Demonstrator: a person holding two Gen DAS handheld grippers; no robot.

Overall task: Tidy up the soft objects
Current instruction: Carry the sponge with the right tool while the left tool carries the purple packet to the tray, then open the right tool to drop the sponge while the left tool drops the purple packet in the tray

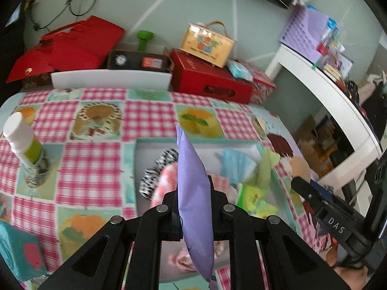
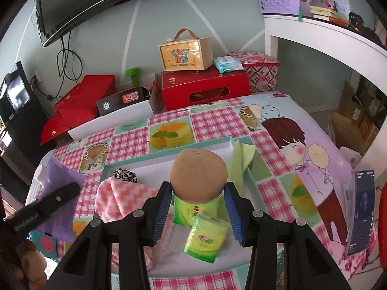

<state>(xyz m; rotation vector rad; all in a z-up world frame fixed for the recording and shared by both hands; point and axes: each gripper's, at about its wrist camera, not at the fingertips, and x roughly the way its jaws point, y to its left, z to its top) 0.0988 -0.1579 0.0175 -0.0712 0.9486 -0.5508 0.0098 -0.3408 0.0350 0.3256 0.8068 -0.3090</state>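
My left claw [image 1: 193, 200] is clamped tight on a flat purple packet [image 1: 193, 193], which stands edge-on between the pads and sticks out both ahead of and behind them. My right claw [image 2: 197, 191] grips a round tan ball [image 2: 198, 175], soft-looking, its blue-ribbed pads [image 2: 162, 207] pressing on either side. Both claws hang above a shallow teal-rimmed tray [image 2: 169, 155] lying on the worktop [image 2: 217, 120], which wears a pink-checked cloth with cake and cartoon prints. In the tray: a pink-and-white zigzag cloth [image 2: 121, 195], a black-and-white spotted piece [image 2: 125, 175] just behind it, two green-yellow tissue packs [image 2: 205, 236], one partly under the ball. A light green cloth [image 2: 239, 164] drapes over the tray's right rim. The left view adds a pale blue cloth [image 1: 235, 165] inside the tray, blurred. At the worktop's left, a white-capped green tube [image 1: 24, 142] stands tilted in a patterned cup [image 1: 36, 171]. Along the back edge: red boxes [image 2: 205, 91], a yellow handled case [image 2: 185, 54] atop one, a wet-wipes pack [image 2: 227, 64]. A phone [image 2: 361, 210] stands propped at the far right.
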